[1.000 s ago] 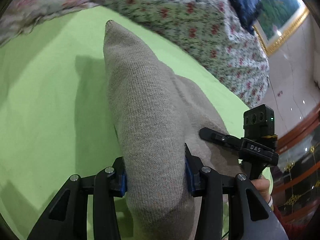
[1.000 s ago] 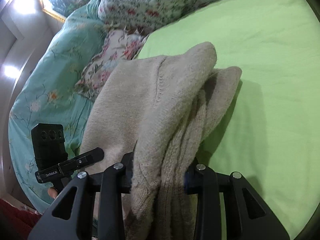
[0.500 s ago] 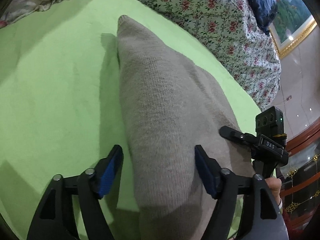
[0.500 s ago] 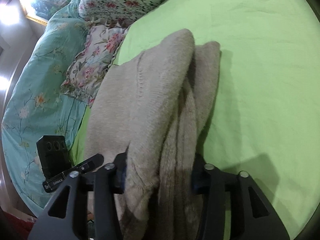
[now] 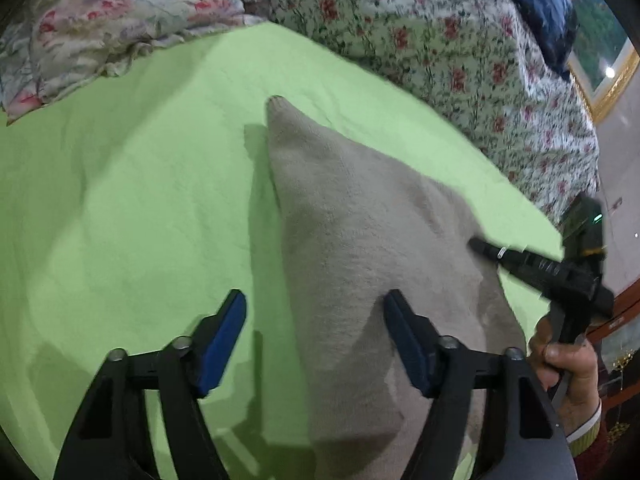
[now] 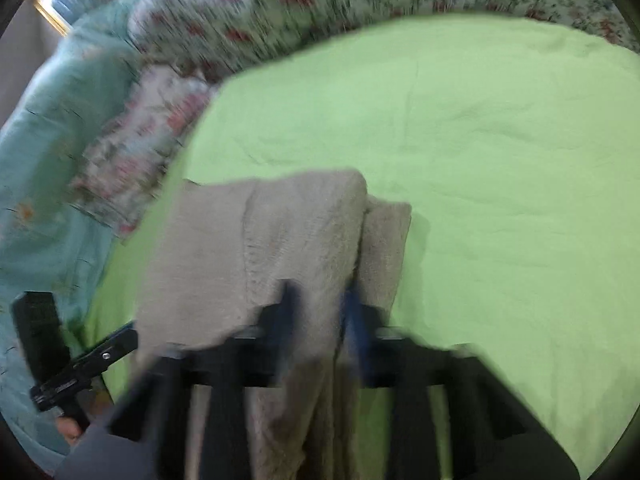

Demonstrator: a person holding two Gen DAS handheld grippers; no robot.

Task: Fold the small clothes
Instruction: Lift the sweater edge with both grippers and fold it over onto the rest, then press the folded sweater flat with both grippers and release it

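Note:
A beige knitted sweater (image 5: 360, 240) lies folded in a long strip on the green bedsheet (image 5: 140, 200). My left gripper (image 5: 316, 320) hovers over its near end with the jaws apart and closing. Its left pad is over the sheet and its right pad over the knit, and neither pad presses the fabric. In the blurred right wrist view my right gripper (image 6: 320, 304) is shut on a raised fold of the sweater (image 6: 300, 232). A hand (image 5: 568, 360) holds that right gripper at the sweater's right edge.
A flowered quilt (image 5: 440, 40) and a flowered pillow (image 5: 100, 28) border the far side of the sheet. A teal blanket (image 6: 48, 160) lies at the left of the right wrist view. A gilt picture frame (image 5: 612, 80) hangs on the wall beyond.
My left gripper has let go of the sweater, opened wide and drawn back. The right jaws have come together on a narrower fold, and that view has blurred with motion.

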